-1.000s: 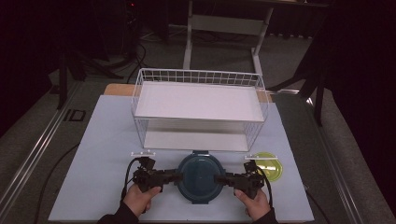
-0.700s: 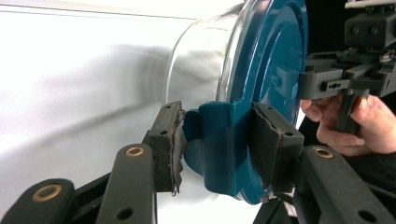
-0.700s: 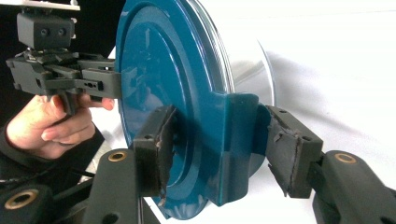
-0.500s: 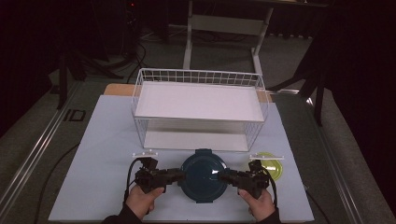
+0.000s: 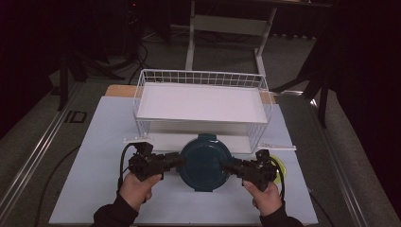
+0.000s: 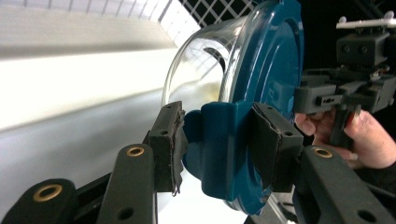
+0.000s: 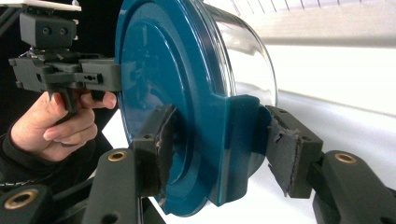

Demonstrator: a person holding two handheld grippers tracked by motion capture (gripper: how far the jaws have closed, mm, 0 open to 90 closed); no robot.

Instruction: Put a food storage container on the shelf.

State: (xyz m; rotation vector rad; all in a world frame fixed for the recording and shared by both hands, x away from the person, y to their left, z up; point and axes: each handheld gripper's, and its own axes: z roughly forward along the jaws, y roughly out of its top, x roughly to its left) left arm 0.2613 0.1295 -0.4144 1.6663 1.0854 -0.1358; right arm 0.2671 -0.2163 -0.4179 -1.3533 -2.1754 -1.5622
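a: we have the round clear glass container with the dark teal plastic lid (image 5: 204,161) between our two tools, at the near edge of the white wire rack (image 5: 201,78), in front of its lower shelf.

b: agreed. our left gripper (image 6: 215,140) has its jaws closed on one of the lid's teal side tabs, a pad on each face of the tab. in the high view that gripper (image 5: 176,161) reaches in from the container's left.

a: and our right gripper (image 7: 215,140) clamps the opposite tab the same way; in the high view it (image 5: 228,167) comes in from the right. each gripper view has the other hand and its black tool beyond the lid.

b: the container sits over the pale blue-white mat (image 5: 94,156) on the table. we can't quite tell whether its base touches the mat or hangs just above it; the high view is too dim there.

a: a small yellow-green round object (image 5: 280,165) peeks out just behind our right hand (image 5: 263,195). its shape is mostly hidden.

b: our left hand (image 5: 137,187) grips its tool at the near left. the rack's upper white tray (image 5: 201,103) lies flat, well behind the lid.
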